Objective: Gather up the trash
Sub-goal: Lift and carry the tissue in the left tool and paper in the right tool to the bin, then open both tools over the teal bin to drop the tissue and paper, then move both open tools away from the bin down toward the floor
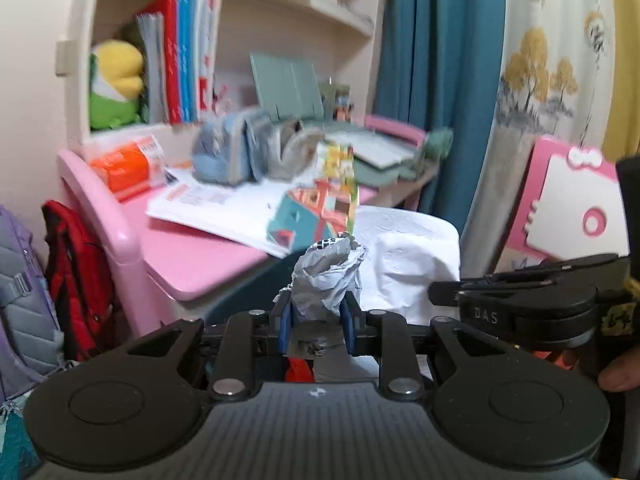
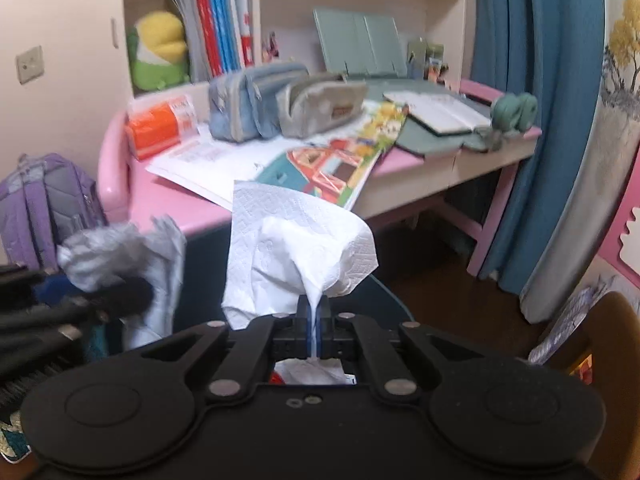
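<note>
My left gripper [image 1: 318, 314] is shut on a crumpled grey paper wad [image 1: 326, 280], held in the air in front of the pink desk [image 1: 192, 256]. The same wad [image 2: 116, 252] shows at the left of the right wrist view. My right gripper [image 2: 315, 312] is shut on a white tissue [image 2: 296, 240], which billows up above the fingers. The tissue also shows in the left wrist view [image 1: 408, 256], just right of the grey wad. The right gripper's body [image 1: 520, 304] sits close beside the left one.
The desk holds an open picture book [image 2: 320, 164], two pencil cases [image 2: 280, 100], an orange tissue pack [image 2: 160, 124] and a notebook [image 2: 436, 112]. A purple backpack [image 2: 44, 204] and red bag [image 1: 76, 276] stand left of the desk. A blue curtain [image 2: 540, 120] hangs at right.
</note>
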`<action>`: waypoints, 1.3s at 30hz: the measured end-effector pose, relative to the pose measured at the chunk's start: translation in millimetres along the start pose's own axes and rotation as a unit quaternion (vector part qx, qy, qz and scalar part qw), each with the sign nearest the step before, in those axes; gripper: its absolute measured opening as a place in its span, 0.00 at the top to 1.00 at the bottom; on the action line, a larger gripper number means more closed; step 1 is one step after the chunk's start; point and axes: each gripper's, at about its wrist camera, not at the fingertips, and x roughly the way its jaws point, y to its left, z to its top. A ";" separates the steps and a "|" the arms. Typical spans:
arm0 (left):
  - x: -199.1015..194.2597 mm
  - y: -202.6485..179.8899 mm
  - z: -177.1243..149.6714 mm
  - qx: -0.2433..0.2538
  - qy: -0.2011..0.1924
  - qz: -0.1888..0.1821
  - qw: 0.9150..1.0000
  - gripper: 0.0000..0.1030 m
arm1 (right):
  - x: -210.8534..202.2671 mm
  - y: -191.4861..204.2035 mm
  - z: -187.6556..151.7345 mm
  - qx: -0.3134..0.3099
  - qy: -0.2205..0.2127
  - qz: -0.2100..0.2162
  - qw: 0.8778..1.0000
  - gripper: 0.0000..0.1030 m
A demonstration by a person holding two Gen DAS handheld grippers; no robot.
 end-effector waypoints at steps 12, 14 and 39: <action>75.1 -4.5 -28.8 0.029 0.100 0.026 0.994 0.76 | 44.8 7.5 -11.5 -0.029 0.077 -0.009 0.997 0.84; 81.2 -5.5 -29.9 0.031 0.110 0.028 0.993 0.76 | 47.6 5.6 -13.5 -0.027 0.082 -0.013 0.996 0.79; 14.1 -1.3 -23.8 0.009 0.062 0.034 0.997 0.24 | -25.6 6.3 -11.0 -0.029 0.021 0.008 0.999 0.30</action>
